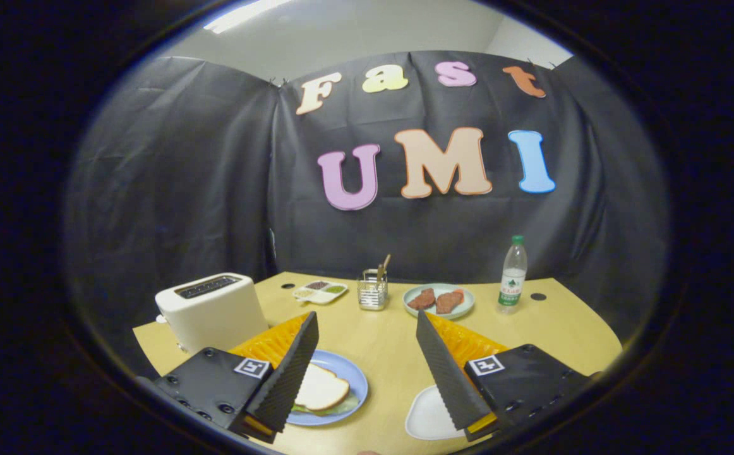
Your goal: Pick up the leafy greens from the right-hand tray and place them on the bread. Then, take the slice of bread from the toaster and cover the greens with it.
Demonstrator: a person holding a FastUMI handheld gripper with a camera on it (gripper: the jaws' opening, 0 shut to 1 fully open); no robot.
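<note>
Now, the bread: a white slice (321, 388) lies flat on the blue plate (355, 378) at lower centre-left of the frame, its long axis running from lower left to upper right, rounded top toward the upper right.
Greens: a green leafy edge (340, 407) pokes out from under the slice on its lower right side; the rest is covered.
Gripper: the gripper (367, 370) hangs above the table with its jaws spread wide and nothing between them but bare tabletop; the left finger (290, 376) overlaps the plate's left part in the view, and whether it touches cannot be told.
Toaster: a white toaster (210, 311) stands at centre-left, beyond the left finger, slots facing up; what is inside is too dark to tell.
Right-hand tray: a white tray (427, 417) sits at lower centre-right, partly hidden by the right finger (448, 376).
Table: a pale wooden table (379, 335) carries everything.
Farther back, left to right: a small divided dish (320, 291), a wire cutlery holder (373, 292), a pale green plate (462, 308) with two brown meat pieces (436, 300), and an upright water bottle (513, 276).
</note>
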